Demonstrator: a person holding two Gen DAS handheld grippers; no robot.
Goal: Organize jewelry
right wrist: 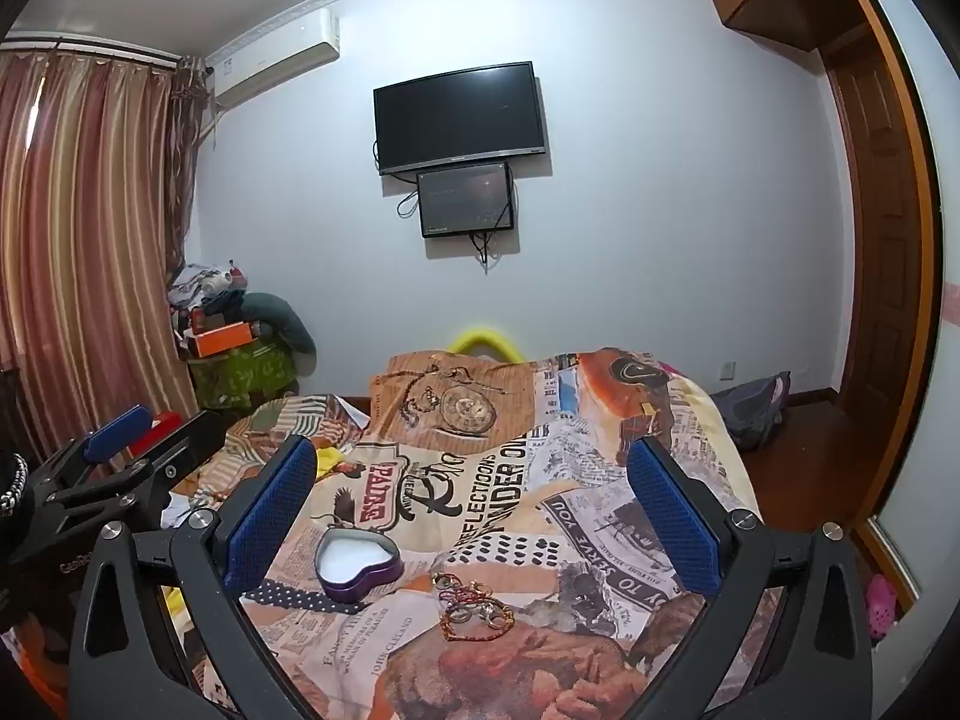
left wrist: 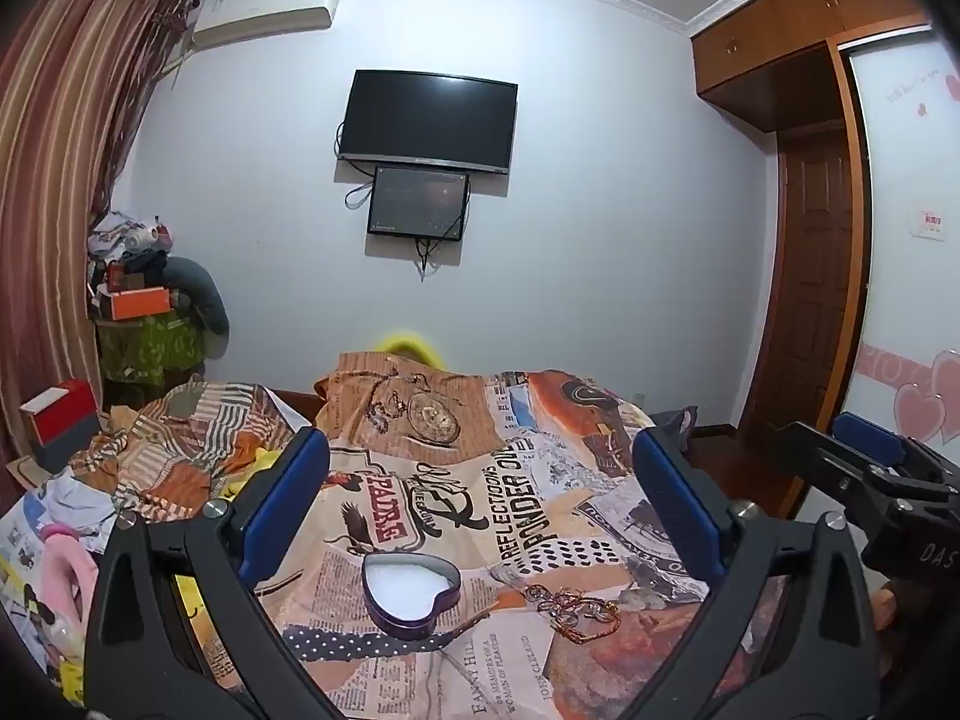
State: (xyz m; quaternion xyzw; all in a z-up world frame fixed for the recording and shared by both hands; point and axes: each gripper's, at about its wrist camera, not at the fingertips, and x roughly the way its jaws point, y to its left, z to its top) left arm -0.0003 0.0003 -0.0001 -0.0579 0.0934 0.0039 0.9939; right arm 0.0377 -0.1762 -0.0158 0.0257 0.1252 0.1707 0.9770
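Grippers left (left wrist: 480, 480) and right (right wrist: 474, 486) hover level, jaws spread wide.

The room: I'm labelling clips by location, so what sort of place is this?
Most likely a home bedroom. A bed with a newspaper-print cover fills the foreground, striped curtains hang at the left, and a television is mounted on the wall opposite.

The heart-shaped tin (left wrist: 411, 594) is purple outside, white inside; beside it the jewelry (right wrist: 474, 606) glints gold and reddish; under the tin, the bedspread (left wrist: 540, 480) carries an orange, cream and black newspaper-collage print; beyond the tin, blue-padded black fingers (left wrist: 288, 498), striped maroon curtains (right wrist: 84, 240).
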